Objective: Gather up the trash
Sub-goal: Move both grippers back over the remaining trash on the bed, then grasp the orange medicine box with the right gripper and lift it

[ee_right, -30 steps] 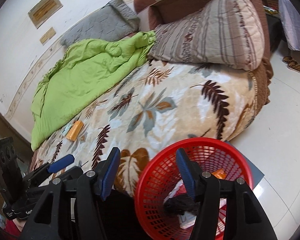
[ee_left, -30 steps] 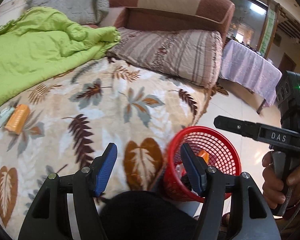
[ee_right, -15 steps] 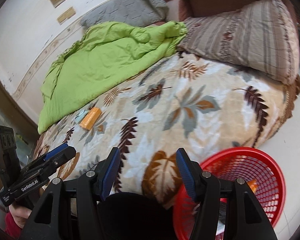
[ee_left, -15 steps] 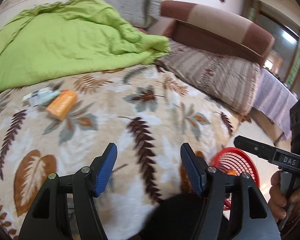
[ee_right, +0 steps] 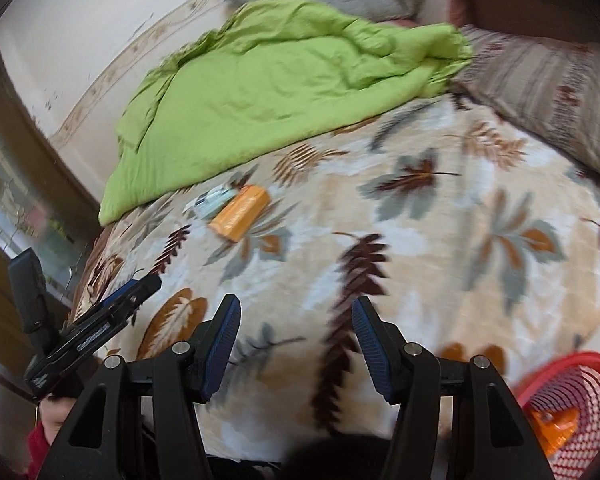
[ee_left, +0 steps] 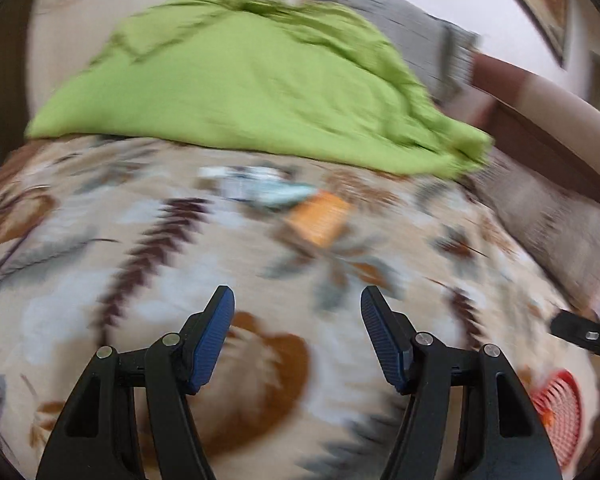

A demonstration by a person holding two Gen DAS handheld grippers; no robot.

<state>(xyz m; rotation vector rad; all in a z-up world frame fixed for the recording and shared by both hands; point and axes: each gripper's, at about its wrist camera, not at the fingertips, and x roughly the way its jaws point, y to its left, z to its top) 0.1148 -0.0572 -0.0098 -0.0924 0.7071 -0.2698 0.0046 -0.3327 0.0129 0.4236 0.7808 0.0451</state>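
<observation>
Orange flat packet (ee_right: 240,212) and pale crumpled wrapper (ee_right: 212,199) lie centre-left on the leaf-print bed blanket (ee_right: 420,248), uncollected. Left gripper (ee_left: 297,336) and right gripper (ee_right: 296,344): jaws wide, empty, aimed toward them. Red mesh basket (ee_right: 572,412) sits lower right, likely for drop-off.

Both wrist views overlook the bed (ee_left: 180,280).

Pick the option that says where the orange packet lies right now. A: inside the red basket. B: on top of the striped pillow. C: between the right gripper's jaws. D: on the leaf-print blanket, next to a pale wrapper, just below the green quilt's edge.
D: the orange packet rests on the leaf-print blanket beside the pale wrapper, near the green quilt, clear of both grippers.
</observation>
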